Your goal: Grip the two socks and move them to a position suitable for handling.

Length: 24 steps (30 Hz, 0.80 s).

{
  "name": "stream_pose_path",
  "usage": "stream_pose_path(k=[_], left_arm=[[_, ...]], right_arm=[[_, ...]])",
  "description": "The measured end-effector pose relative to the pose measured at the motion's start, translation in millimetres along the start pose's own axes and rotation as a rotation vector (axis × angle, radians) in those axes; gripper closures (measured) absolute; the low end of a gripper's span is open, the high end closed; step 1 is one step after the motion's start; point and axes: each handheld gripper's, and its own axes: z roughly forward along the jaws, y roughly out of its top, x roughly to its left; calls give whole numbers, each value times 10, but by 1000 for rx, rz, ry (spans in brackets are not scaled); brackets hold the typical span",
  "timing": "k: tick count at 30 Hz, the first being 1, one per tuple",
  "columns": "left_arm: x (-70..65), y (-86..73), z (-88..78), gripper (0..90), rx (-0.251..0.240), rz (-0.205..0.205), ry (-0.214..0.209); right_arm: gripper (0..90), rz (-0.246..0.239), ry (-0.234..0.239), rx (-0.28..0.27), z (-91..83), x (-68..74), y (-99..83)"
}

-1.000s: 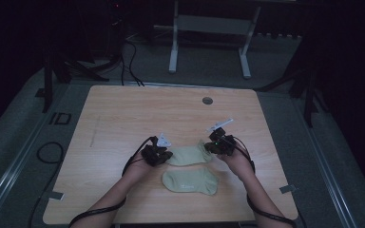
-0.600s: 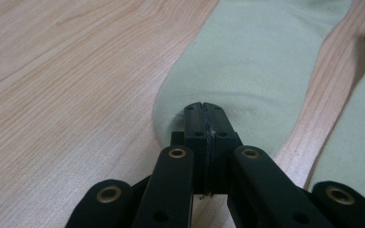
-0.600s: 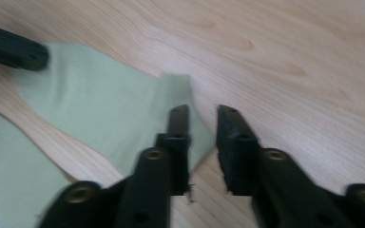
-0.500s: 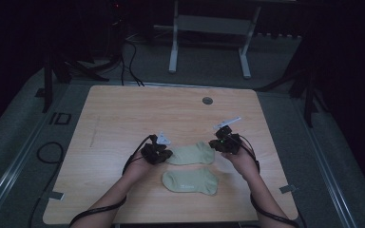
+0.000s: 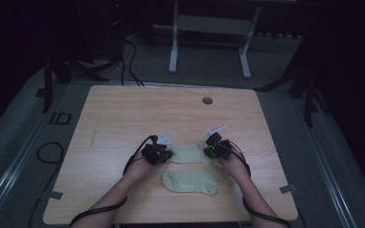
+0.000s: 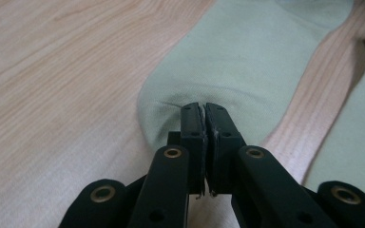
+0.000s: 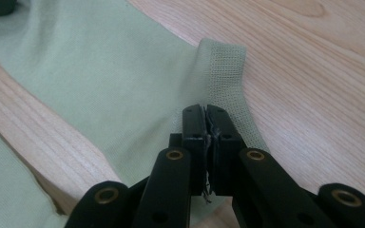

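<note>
The left gripper (image 6: 203, 110) and right gripper (image 7: 204, 111) each pinch an end of the far sock (image 5: 188, 153), probably ready to lift it onto the near sock (image 5: 190, 182).

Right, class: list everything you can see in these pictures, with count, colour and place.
Far sock: one, pale green, flat between the grippers, an end pinched by each.
Near sock: one, pale green, flat, closer to the person.
Table: one, light wood.
Hole: one, grey, far edge of table.
Frame: one, white, on floor beyond table.
Left gripper: black, shut on the far sock's rounded end.
Right gripper: black, shut on its ribbed cuff.
</note>
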Motion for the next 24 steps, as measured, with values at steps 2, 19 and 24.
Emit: stream_pose_path(k=[2,19,24], left_arm=[[17,24,14,864,5,3,2],[43,39,48,863,-11,-26,-15],[57,42,48,863,-12,-28,-12]], right_arm=[[870,16,-2,-1,-14,-37,-25],[870,65,-14,-8,-32,-192,-73],[870,60,-10,2,-20,-198,-40]])
